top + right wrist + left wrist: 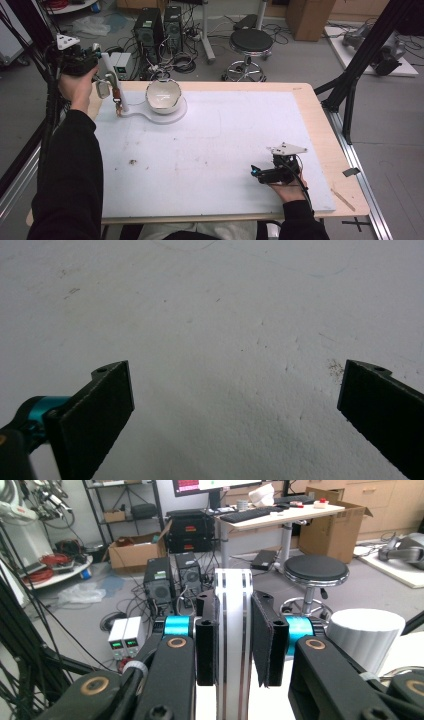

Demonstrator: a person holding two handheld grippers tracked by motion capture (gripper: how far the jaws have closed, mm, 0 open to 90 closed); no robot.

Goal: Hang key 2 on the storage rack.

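A white stand with a round base (172, 116) sits at the back left of the table and carries a white bowl (163, 94). From the base a slim white upright post (114, 82) rises. My left gripper (98, 54) is shut on the top of this post; in the left gripper view the white and silver post (233, 630) stands clamped between the two black pads (268, 640) of the gripper (235, 600). My right gripper (256, 172) rests low over the white mat near the front right, open, with bare mat between its jaws (235, 405).
A white ribbed cylinder (366, 630) hangs beside the post. The white mat (210, 150) covers most of the wooden table (320, 125). A small brown speck (133, 161) lies on the mat. Behind the table are computer towers (160, 25), a black stool (251, 42) and cables.
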